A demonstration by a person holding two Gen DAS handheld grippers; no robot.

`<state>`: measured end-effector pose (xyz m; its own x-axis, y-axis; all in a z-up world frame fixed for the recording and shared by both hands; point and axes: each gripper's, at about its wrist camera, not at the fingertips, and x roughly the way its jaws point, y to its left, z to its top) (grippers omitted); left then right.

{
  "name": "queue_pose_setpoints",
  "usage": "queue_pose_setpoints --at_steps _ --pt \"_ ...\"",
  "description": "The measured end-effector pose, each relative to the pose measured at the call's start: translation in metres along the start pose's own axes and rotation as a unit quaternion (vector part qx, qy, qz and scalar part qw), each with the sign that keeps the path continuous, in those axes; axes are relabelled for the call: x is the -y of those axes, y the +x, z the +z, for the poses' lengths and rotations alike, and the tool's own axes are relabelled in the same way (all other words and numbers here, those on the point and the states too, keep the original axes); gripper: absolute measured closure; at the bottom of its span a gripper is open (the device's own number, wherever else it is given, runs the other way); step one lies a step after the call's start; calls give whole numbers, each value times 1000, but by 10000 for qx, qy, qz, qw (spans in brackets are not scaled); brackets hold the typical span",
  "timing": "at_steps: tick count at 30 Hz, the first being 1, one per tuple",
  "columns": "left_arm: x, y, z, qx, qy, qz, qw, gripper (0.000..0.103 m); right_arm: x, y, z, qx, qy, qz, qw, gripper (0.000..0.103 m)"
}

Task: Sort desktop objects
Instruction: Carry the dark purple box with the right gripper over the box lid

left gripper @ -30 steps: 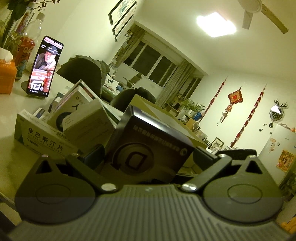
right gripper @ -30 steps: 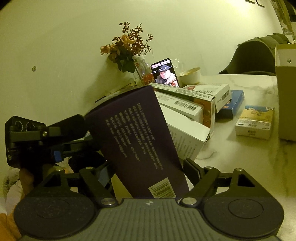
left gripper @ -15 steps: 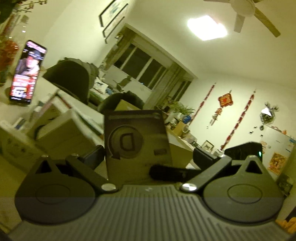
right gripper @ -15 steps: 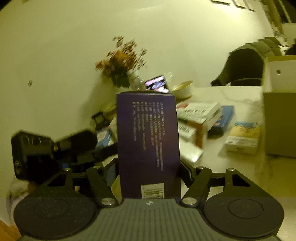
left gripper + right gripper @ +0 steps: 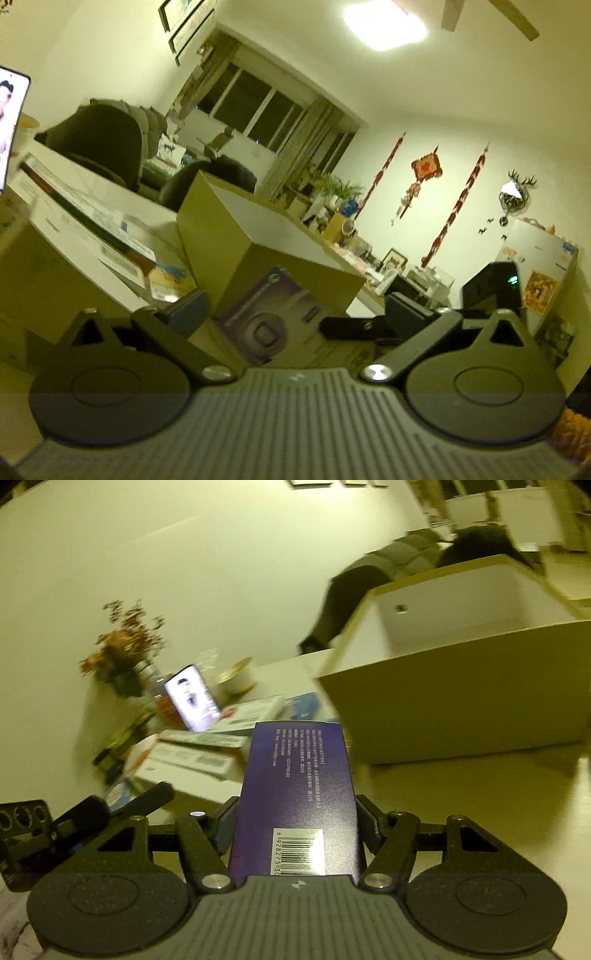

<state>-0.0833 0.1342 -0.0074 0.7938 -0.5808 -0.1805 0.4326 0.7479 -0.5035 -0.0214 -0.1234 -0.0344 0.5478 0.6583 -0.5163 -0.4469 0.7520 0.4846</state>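
Note:
My right gripper (image 5: 295, 819) is shut on a dark purple box (image 5: 295, 794) with a barcode at its near end, held above the table and pointing toward a large open tan storage box (image 5: 454, 686). In the left wrist view the same purple box (image 5: 273, 325) shows between my left gripper's fingers, in front of the storage box (image 5: 258, 243). My left gripper (image 5: 295, 314) stands wide open and its pads do not touch the box. The right gripper's finger (image 5: 354, 326) shows at the box's right side.
A pile of white and blue cartons (image 5: 207, 753) lies left of the storage box, also in the left wrist view (image 5: 85, 218). A lit phone (image 5: 192, 698), a flower vase (image 5: 125, 657) and a bowl (image 5: 236, 675) stand at the back. Dark chairs (image 5: 107, 144) are behind the table.
My right gripper has carried the purple box away from the carton pile toward the storage box. My left gripper has let the box go, and it now sits lower and smaller in that view.

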Motion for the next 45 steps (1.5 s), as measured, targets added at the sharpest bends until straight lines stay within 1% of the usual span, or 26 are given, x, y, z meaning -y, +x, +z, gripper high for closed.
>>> queue_pose_setpoints --at_steps 2,4,8,12,14,20,30,34,39,45 --pt "1 10 -2 -163 14 53 9999 0 5 -9 -1 69 -56 -239 9997 36" --pt "2 17 -4 -284 42 26 9996 0 9 -17 -2 135 -162 -488 9986 36" --pt "6 31 -7 -525 99 -29 9986 0 11 -35 -5 227 -554 -1032 9929 36" --pt "10 45 -11 -766 156 -83 9969 0 11 -45 -12 157 -835 -1449 9858 36" --pt "11 49 -13 -854 174 -93 9962 0 13 -46 -16 74 -889 -1565 9836 36" --pt "13 50 -19 -1018 267 74 9944 0 15 -37 -21 -189 -922 -1709 9808 35" --pt "9 53 -23 -1158 117 205 9930 0 5 -21 -13 -384 -1283 -1859 9734 35" --pt "8 54 -26 -1206 54 211 9925 0 3 -19 -13 -400 -1380 -1905 9711 35" --pt "8 59 -31 -1347 -31 230 9906 0 3 -18 -11 -369 -1343 -1979 9703 36" --pt "12 61 -31 -1391 7 235 9900 0 2 -31 -10 -167 -1296 -1946 9721 36"
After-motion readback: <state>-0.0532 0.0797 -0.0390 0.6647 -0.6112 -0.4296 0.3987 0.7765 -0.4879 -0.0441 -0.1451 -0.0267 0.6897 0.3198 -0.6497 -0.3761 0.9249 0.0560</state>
